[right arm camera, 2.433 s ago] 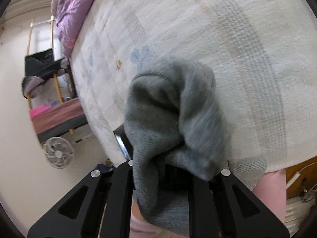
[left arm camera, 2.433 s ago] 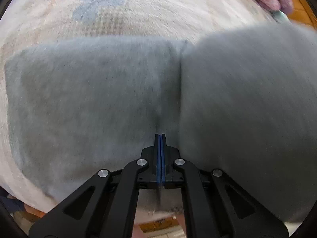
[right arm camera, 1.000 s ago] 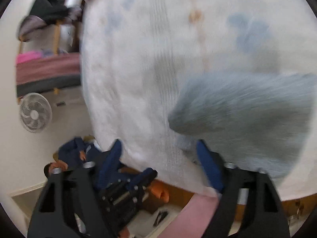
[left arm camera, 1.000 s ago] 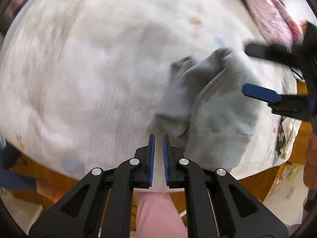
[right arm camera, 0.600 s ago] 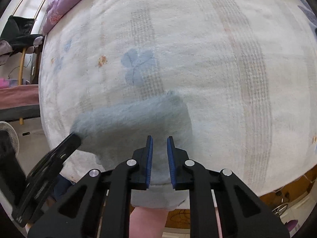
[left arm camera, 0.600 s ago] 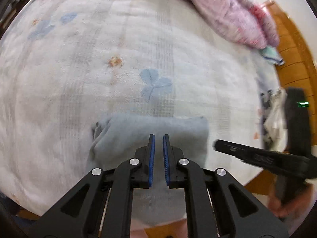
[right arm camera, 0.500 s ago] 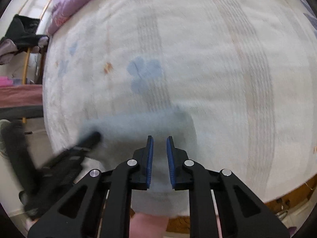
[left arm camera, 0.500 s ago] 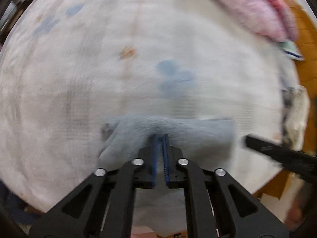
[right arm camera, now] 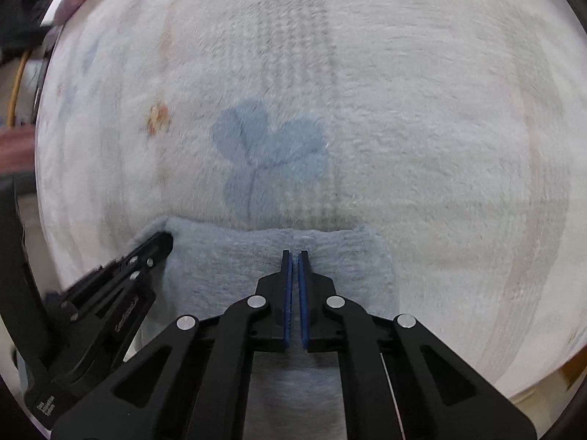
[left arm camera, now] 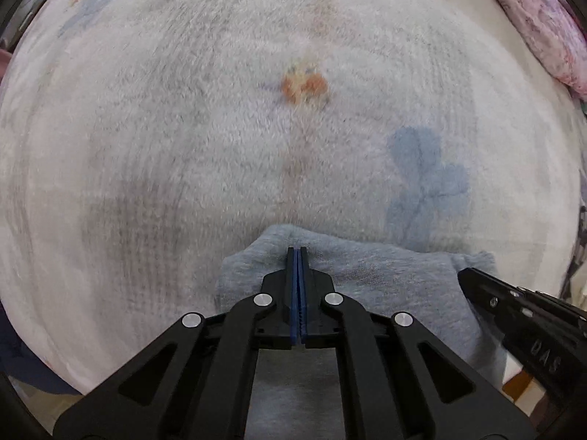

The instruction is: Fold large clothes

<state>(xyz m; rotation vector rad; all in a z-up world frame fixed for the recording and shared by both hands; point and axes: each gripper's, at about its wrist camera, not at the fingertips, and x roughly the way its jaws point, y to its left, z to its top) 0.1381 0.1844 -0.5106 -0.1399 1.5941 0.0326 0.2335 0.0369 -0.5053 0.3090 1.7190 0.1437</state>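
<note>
A grey-blue garment [left arm camera: 385,282] lies folded into a small block near the front edge of the bed; in the right wrist view the garment [right arm camera: 227,256] looks pale blue. My left gripper [left arm camera: 297,250] points straight down over the block's far left corner, shut, with no cloth seen between its pads. My right gripper [right arm camera: 295,253] hangs over the far edge of the block's right half. Its jaws are closing to a hairline gap, with nothing between them. Each view shows the other gripper beside the block: the right gripper [left arm camera: 477,282] and the left gripper [right arm camera: 161,242].
The cream plush blanket [left arm camera: 183,146] covers the bed, with a blue flower print [left arm camera: 425,179] and an orange mark [left arm camera: 304,86] just beyond the garment. A pink-purple quilt [left arm camera: 543,18] is bunched at the far right. Dark blue cloth [left arm camera: 22,366] lies below the bed's front edge.
Both grippers have come down close over the folded garment. The right jaws went from wide apart to nearly touching, and the left jaws closed their small gap.
</note>
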